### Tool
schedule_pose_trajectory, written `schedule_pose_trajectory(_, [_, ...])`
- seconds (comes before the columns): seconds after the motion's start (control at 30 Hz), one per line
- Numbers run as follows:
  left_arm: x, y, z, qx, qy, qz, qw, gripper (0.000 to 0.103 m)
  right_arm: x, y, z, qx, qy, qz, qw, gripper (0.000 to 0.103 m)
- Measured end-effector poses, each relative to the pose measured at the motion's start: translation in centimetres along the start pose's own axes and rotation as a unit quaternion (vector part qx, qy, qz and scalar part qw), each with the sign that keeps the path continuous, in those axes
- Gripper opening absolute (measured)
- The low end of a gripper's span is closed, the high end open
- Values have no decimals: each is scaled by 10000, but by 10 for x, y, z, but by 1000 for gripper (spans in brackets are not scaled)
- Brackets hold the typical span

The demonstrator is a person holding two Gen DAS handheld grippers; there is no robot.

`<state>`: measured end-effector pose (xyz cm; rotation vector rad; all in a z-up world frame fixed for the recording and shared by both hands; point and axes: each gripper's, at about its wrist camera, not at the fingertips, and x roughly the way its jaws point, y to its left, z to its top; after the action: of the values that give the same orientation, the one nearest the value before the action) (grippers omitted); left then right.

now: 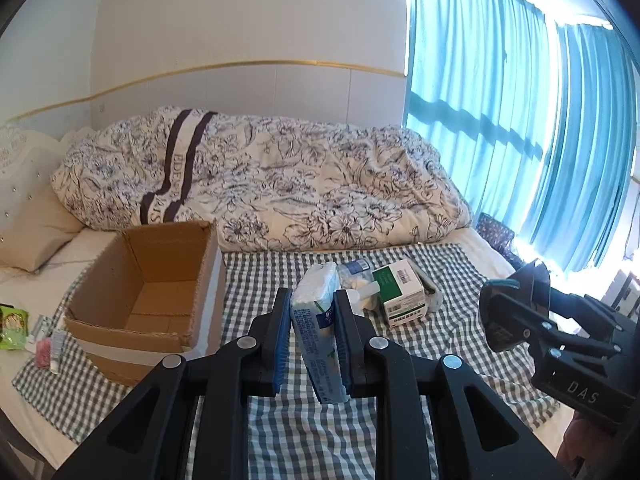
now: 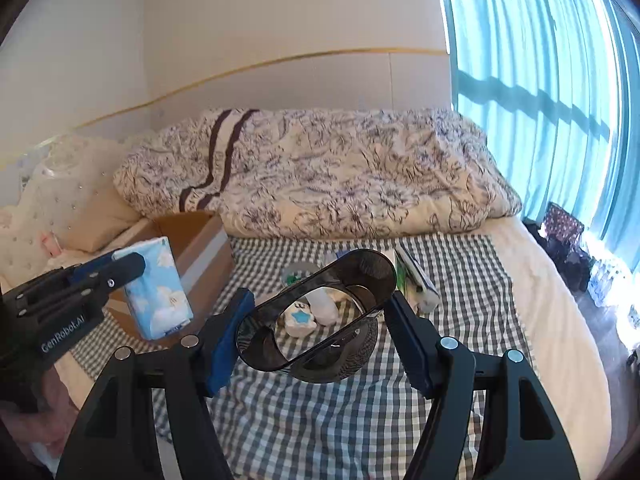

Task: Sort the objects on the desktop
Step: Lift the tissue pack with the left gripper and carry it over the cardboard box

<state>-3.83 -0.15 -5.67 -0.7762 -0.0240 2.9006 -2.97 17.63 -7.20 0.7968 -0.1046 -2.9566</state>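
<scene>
Left gripper (image 1: 310, 332): jaws pressed against both flat sides of a blue tissue pack (image 1: 320, 332), which stands upright between the blue pads, raised above the checked cloth (image 1: 280, 432). To the left of this gripper sits an open cardboard box (image 1: 156, 300), flaps up, nothing visible inside. Ahead and slightly right of the fingertips lies a cluster on the cloth: a green-and-white carton (image 1: 402, 292) and small pale items too crowded to identify.

Right gripper (image 2: 320, 320): jaws clamped on a black oval mirror (image 2: 316, 312), held tilted, its lower end at the left pad and its upper end at the right. The glass reflects small white objects. Beyond and beneath the mirror lie further items, partly hidden. The left gripper with its pack appears well to the left of the right gripper.

A floral duvet (image 1: 280, 184) lies beyond both grippers.
</scene>
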Motion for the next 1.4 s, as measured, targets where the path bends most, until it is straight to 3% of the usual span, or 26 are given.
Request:
schedule_pose_trajectory(0.57, [-58, 31, 14, -110, -428, 206, 9988, 21, -34, 44, 22, -136, -367, 57, 9992, 67])
schedule_pose_trajectory(1.4, [-89, 127, 31, -353, -704, 895, 9929, 21, -13, 139, 65, -461, -654, 563, 9952, 67])
